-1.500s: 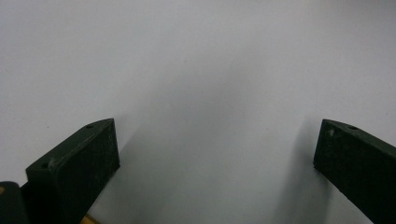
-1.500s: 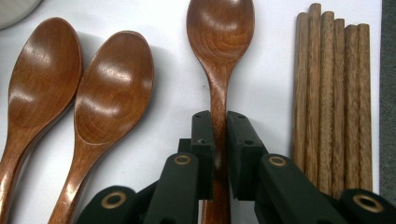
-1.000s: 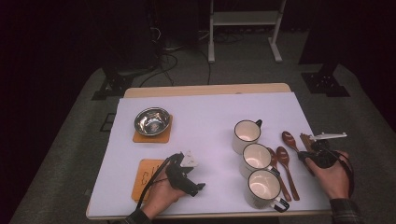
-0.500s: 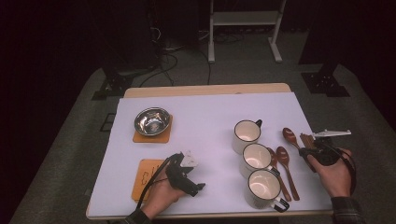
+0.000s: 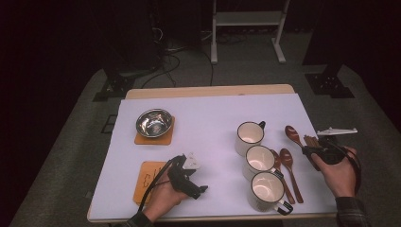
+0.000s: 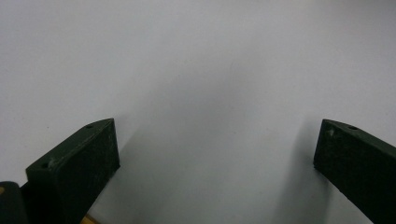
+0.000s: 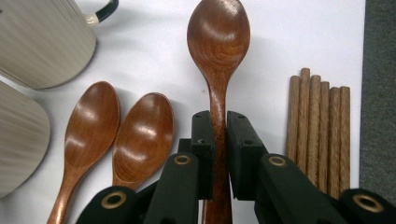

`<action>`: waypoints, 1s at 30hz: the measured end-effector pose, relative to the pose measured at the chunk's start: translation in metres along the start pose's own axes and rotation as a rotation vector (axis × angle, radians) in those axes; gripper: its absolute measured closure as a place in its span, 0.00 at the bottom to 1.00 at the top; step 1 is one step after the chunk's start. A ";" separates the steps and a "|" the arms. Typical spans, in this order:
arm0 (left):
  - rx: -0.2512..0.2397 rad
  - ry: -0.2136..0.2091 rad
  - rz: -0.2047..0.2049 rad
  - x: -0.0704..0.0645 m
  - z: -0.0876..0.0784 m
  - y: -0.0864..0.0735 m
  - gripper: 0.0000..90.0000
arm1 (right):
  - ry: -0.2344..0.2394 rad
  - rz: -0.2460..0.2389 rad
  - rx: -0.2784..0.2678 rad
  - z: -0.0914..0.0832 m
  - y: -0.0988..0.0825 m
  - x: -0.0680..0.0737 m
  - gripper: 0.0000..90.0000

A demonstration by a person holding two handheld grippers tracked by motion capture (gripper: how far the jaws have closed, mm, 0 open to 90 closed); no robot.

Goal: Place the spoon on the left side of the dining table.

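The right tongs [image 7: 220, 154], clamped on the brown wooden spoon [image 7: 218, 56], have shifted slightly outward, indicating pickup; the left tongs [image 6: 215, 154] rest open, empty.

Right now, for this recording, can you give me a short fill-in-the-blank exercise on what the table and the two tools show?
1. The right tool is shut on the handle of a wooden ____.
2. The number of mugs standing in a row is ____.
3. The metal bowl sits on a ____ coaster.
4. The left tool is ____, with bare table between its jaws.

Missing words: spoon; three; wooden; open
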State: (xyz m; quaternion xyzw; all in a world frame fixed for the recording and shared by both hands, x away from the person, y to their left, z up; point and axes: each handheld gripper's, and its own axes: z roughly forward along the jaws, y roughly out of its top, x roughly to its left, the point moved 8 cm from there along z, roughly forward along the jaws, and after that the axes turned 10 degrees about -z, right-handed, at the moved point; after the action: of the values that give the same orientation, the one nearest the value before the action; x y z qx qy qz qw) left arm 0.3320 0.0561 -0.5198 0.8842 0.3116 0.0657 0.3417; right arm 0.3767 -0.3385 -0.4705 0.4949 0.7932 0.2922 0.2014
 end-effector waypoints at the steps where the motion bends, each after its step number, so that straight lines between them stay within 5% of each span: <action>1: 0.000 0.000 0.000 0.000 0.000 0.000 0.00 | 0.000 -0.004 -0.001 0.000 0.001 0.000 0.90; 30: 0.003 0.000 0.001 0.000 0.000 0.000 0.00 | 0.031 -0.042 -0.077 -0.009 0.038 0.011 0.90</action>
State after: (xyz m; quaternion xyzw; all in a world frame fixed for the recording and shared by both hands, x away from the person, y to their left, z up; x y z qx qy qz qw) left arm 0.3319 0.0564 -0.5199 0.8849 0.3112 0.0653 0.3403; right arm 0.3918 -0.3183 -0.4394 0.4652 0.7948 0.3258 0.2139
